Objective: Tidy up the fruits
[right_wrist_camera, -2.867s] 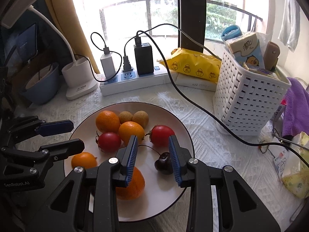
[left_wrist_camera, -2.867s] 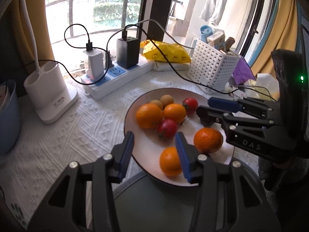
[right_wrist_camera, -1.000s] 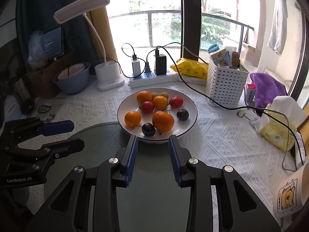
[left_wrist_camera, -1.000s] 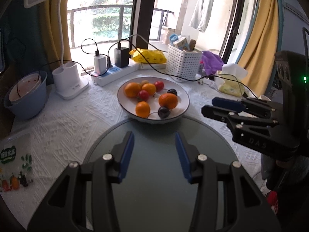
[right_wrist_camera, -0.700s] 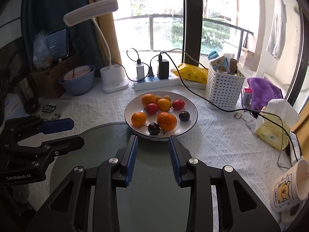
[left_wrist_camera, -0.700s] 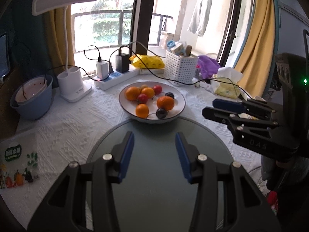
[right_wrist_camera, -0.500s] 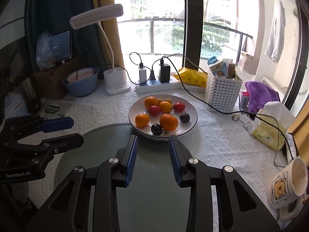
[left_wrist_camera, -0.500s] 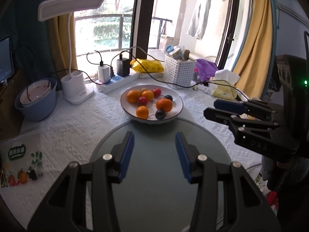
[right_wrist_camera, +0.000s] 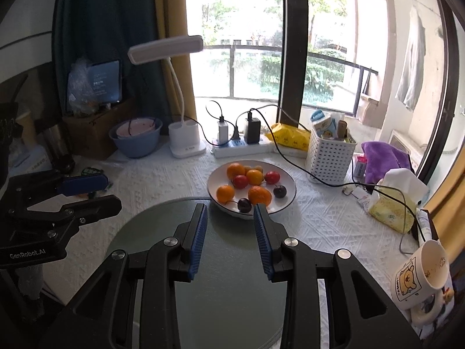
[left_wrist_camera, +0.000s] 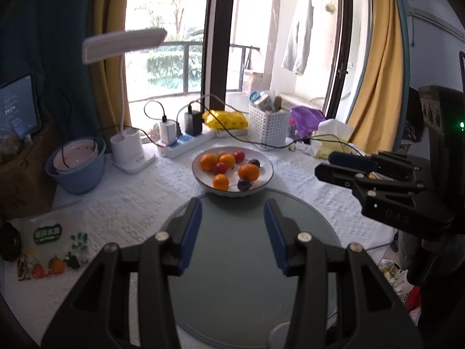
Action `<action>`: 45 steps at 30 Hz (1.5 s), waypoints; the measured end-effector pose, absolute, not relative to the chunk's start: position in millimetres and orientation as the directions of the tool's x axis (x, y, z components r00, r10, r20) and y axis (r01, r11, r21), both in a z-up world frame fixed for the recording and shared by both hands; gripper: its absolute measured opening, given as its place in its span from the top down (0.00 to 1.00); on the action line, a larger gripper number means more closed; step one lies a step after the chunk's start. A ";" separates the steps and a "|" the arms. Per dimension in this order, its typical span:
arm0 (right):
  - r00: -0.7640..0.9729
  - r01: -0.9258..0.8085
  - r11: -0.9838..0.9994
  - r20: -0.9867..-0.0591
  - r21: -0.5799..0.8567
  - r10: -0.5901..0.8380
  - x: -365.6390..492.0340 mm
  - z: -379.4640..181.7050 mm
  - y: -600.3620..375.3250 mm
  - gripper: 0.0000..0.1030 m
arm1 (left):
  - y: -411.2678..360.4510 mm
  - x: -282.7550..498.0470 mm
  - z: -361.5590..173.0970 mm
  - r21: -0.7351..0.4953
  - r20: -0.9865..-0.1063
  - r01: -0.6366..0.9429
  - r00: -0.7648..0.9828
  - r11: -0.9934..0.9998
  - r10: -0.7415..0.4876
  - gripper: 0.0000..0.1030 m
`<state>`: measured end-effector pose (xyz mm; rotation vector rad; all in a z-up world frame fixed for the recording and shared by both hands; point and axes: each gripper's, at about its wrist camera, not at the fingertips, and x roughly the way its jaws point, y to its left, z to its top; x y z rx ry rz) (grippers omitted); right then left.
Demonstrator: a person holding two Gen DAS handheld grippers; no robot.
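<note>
A white plate (left_wrist_camera: 266,174) (right_wrist_camera: 287,183) on the white tablecloth holds several oranges (left_wrist_camera: 248,172) (right_wrist_camera: 259,195), red fruits (left_wrist_camera: 239,155) (right_wrist_camera: 272,176) and dark cherries (left_wrist_camera: 244,184) (right_wrist_camera: 244,205). My left gripper (left_wrist_camera: 232,212) is open and empty, well back from the plate above a round grey-green mat (left_wrist_camera: 232,276). My right gripper (right_wrist_camera: 230,213) is open and empty, also back from the plate above the mat (right_wrist_camera: 229,290). Each gripper shows in the other's view, the right one (left_wrist_camera: 334,164) and the left one (right_wrist_camera: 101,192), both open.
Behind the plate are a power strip with chargers (right_wrist_camera: 241,144), a white basket (right_wrist_camera: 330,157), a desk lamp (right_wrist_camera: 186,142) and a blue bowl (right_wrist_camera: 136,138). A tissue pack (right_wrist_camera: 391,206) and a mug (right_wrist_camera: 421,273) are at the right. A fruit sticker sheet (left_wrist_camera: 49,247) lies at the left.
Both grippers have pulled back and up from the plate, so it looks smaller and farther away. Both stay open and empty. The fruit has not moved.
</note>
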<state>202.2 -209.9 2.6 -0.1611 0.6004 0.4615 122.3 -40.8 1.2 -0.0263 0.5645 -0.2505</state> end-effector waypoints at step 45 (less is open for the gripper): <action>0.895 -0.364 0.927 -0.308 -0.085 0.323 72.4 110.3 -253.9 0.65 | -48.9 4.8 99.2 -0.003 -0.246 0.265 0.935 0.964 -0.257 0.55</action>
